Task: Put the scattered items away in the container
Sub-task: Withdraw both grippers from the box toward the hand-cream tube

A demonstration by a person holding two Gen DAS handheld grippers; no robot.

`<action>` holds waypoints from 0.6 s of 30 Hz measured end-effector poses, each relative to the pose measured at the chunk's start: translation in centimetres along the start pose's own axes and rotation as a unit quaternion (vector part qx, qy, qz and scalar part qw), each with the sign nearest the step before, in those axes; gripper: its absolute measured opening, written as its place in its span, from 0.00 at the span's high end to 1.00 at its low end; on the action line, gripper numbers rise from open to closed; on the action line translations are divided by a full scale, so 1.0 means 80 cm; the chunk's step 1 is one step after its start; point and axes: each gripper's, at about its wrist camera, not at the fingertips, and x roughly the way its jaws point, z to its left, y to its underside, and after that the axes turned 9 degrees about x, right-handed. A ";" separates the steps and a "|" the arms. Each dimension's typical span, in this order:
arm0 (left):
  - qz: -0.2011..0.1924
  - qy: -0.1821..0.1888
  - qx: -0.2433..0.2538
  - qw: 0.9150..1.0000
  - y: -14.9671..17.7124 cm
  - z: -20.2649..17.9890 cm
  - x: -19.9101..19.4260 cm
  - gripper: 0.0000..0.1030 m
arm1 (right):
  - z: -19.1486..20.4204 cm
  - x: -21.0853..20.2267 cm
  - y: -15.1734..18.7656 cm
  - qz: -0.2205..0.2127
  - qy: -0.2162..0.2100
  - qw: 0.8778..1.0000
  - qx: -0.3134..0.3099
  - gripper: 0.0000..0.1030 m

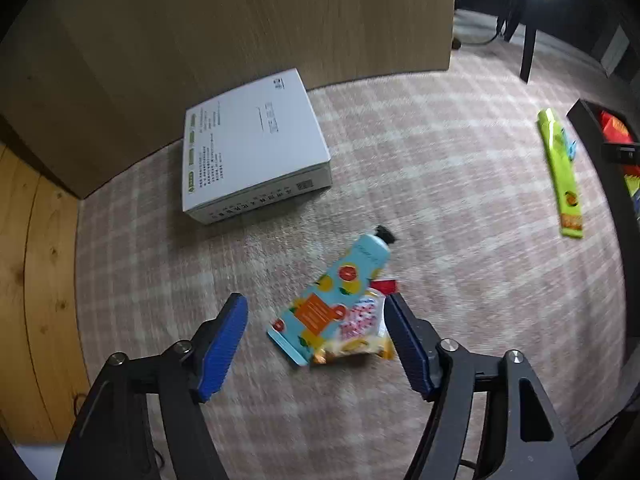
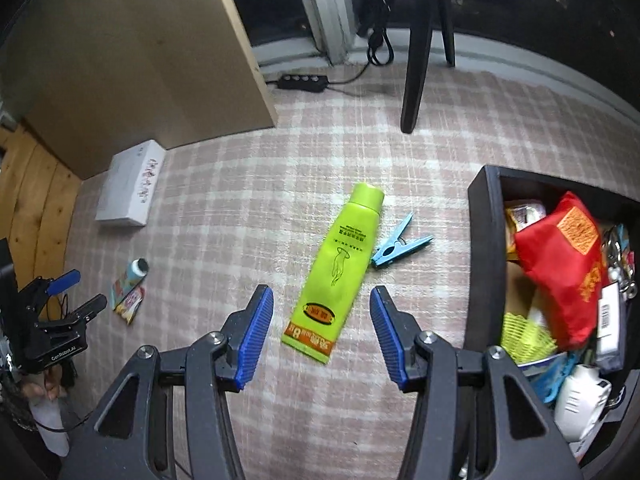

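Observation:
My left gripper [image 1: 316,304] hangs open just above a light-blue tube with a fruit print [image 1: 340,292], which lies on a small snack packet [image 1: 360,332] on the checked carpet. The tube's flat end sits between the pads, untouched. My right gripper [image 2: 320,294] is open over the lower end of a lime-green tube [image 2: 340,268], with a blue clothes peg [image 2: 400,246] beside it. The black container [image 2: 480,240] stands at the right, holding a red bag and several other items. The left gripper [image 2: 82,292] also shows at the far left of the right wrist view.
A white flat box [image 1: 252,148] lies by a tall wooden panel [image 1: 240,20]. A black chair leg [image 2: 416,64] and a power strip [image 2: 304,80] stand at the back. Bare wood floor [image 1: 36,280] borders the carpet on the left.

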 end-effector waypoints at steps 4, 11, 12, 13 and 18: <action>0.009 0.004 0.021 1.000 -0.003 0.001 0.025 0.36 | -0.016 0.018 -0.011 0.009 0.009 0.999 0.037 0.52; 0.003 0.014 0.030 0.999 -0.006 0.001 0.043 0.38 | -0.055 0.036 -0.033 0.009 0.025 0.993 0.118 0.52; 0.002 0.014 0.030 0.999 -0.007 0.001 0.045 0.38 | -0.061 0.039 -0.037 0.011 0.023 0.991 0.132 0.54; 0.002 0.015 0.029 0.999 -0.007 0.001 0.046 0.38 | -0.065 0.043 -0.040 0.013 0.025 0.990 0.141 0.55; 0.004 0.017 0.030 0.999 -0.008 0.002 0.057 0.41 | -0.070 0.061 -0.052 0.022 0.042 0.987 0.155 0.59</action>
